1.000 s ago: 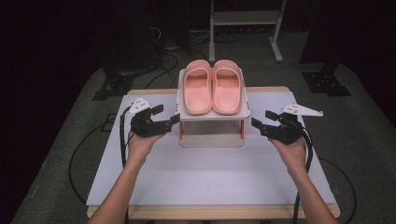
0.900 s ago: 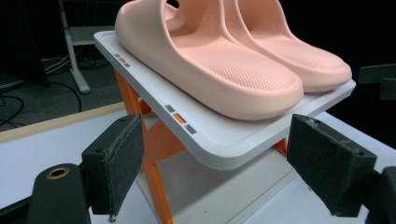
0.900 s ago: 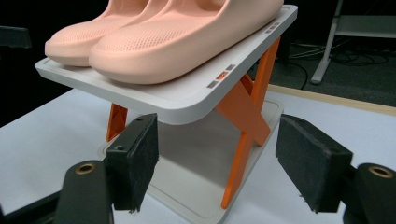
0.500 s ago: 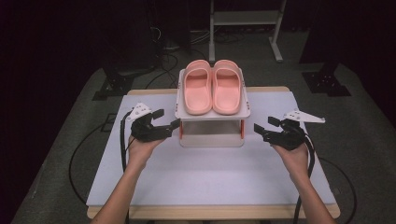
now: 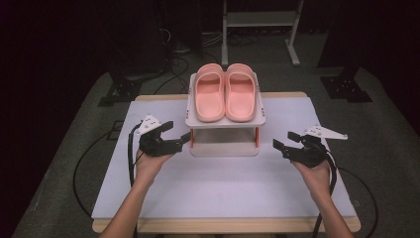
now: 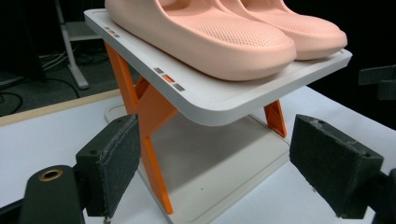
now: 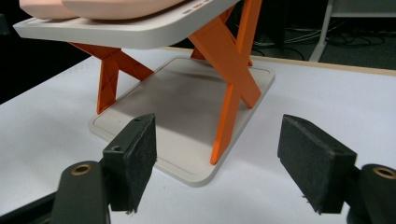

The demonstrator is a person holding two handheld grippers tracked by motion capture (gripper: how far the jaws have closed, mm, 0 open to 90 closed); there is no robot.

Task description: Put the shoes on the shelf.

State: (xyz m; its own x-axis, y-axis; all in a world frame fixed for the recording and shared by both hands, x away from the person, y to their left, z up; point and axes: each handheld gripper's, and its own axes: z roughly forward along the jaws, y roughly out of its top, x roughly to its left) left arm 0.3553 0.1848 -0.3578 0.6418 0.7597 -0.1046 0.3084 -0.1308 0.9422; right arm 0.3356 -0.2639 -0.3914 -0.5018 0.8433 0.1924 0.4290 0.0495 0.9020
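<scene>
Centrally on the table (image 5: 148,198) stands a two-tier rack (image 5: 225,121), a pair of pink slippers (image 5: 225,94) laid on its top shelf. Both are judged light, the slippers soft and loose, so the stiff shelf edges are best gripped. The left gripper (image 5: 173,139) and right gripper (image 5: 283,144) are spread, empty, flanking it; open room is seen alongside.

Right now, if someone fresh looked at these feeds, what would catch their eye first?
The pair of pink slippers side by side on the top shelf of a small white rack with orange cross legs, mid-table toward the far edge. Next, the two black tongs flanking it: the left tongs and the right tongs, both open and empty, pointing inward at the rack.
</scene>
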